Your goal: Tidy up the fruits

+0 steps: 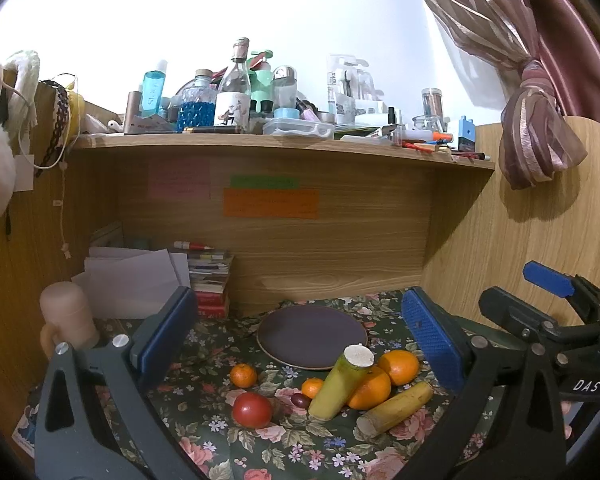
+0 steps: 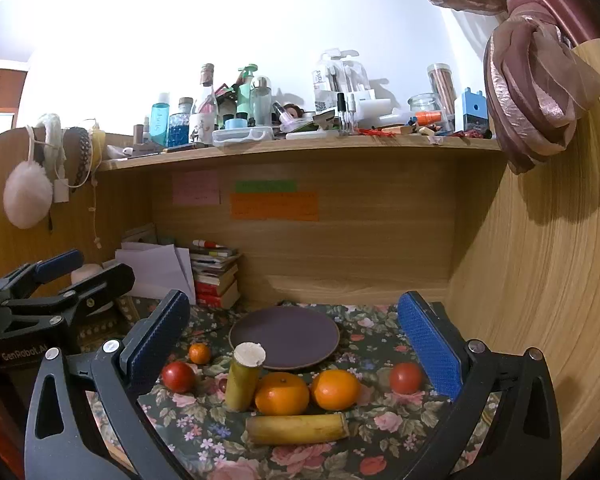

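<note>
A round purple plate (image 1: 312, 336) (image 2: 284, 336) lies on the floral cloth. In front of it are two oranges (image 2: 282, 394) (image 2: 335, 389), a small mandarin (image 2: 199, 353), two red tomatoes (image 2: 178, 376) (image 2: 405, 377), and two yellow-green cane pieces, one upright (image 2: 242, 380) and one lying flat (image 2: 298, 428). The left wrist view adds a second mandarin (image 1: 313, 387) and a dark grape (image 1: 300, 400). My left gripper (image 1: 300, 332) is open, back from the fruit and holding nothing. My right gripper (image 2: 292, 332) is likewise open and holds nothing.
A wooden back panel with sticky notes (image 2: 274, 205) and side walls enclose the desk. Books and papers (image 2: 214, 276) are stacked at the back left, and a beige mug (image 1: 68, 320) stands near them. The shelf (image 1: 284, 142) above is crowded with bottles. A knotted curtain (image 2: 536, 92) hangs at right.
</note>
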Demonstrator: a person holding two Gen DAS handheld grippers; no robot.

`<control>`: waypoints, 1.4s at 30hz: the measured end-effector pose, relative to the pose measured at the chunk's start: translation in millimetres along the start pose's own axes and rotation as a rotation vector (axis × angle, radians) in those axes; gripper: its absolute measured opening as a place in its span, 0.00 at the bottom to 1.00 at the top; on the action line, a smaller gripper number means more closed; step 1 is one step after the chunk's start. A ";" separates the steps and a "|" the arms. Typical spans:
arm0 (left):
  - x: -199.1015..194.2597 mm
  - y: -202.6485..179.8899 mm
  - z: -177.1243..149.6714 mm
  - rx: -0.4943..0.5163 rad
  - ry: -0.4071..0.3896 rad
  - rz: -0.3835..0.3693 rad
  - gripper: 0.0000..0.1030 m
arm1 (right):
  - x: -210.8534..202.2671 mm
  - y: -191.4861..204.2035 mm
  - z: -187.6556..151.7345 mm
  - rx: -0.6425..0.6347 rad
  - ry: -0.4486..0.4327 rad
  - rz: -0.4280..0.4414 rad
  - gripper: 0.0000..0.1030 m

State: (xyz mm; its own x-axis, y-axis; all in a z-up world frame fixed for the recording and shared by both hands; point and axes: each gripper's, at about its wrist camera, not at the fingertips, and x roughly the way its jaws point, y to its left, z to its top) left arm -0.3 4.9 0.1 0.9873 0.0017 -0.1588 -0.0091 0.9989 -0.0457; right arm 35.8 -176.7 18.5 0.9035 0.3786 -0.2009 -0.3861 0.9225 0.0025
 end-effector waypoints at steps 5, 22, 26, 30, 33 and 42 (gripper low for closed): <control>0.4 -2.5 1.0 0.002 -0.001 -0.009 1.00 | -1.4 -0.8 -0.2 0.004 -0.002 -0.001 1.00; 1.8 -7.5 0.8 0.010 0.003 -0.006 1.00 | -4.9 -6.8 1.2 0.034 -0.012 0.006 1.00; 3.8 -8.2 0.4 0.010 0.009 -0.008 1.00 | -4.9 -6.5 0.9 0.033 -0.012 -0.001 1.00; 4.3 -7.9 0.7 0.011 0.008 -0.006 1.00 | -5.4 -7.3 1.3 0.038 -0.015 -0.001 1.00; 4.4 -7.6 0.7 0.011 0.009 -0.008 1.00 | -5.5 -7.6 1.6 0.038 -0.015 -0.002 1.00; 5.0 -7.0 1.4 0.013 0.007 -0.010 1.00 | -5.3 -8.0 1.4 0.038 -0.014 0.000 1.00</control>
State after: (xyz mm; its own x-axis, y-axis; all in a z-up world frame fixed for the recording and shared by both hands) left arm 4.9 -2.0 1.1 0.9862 -0.0083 -0.1652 0.0028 0.9994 -0.0340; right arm 34.3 -186.0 20.9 0.9061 0.3794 -0.1872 -0.3788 0.9246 0.0401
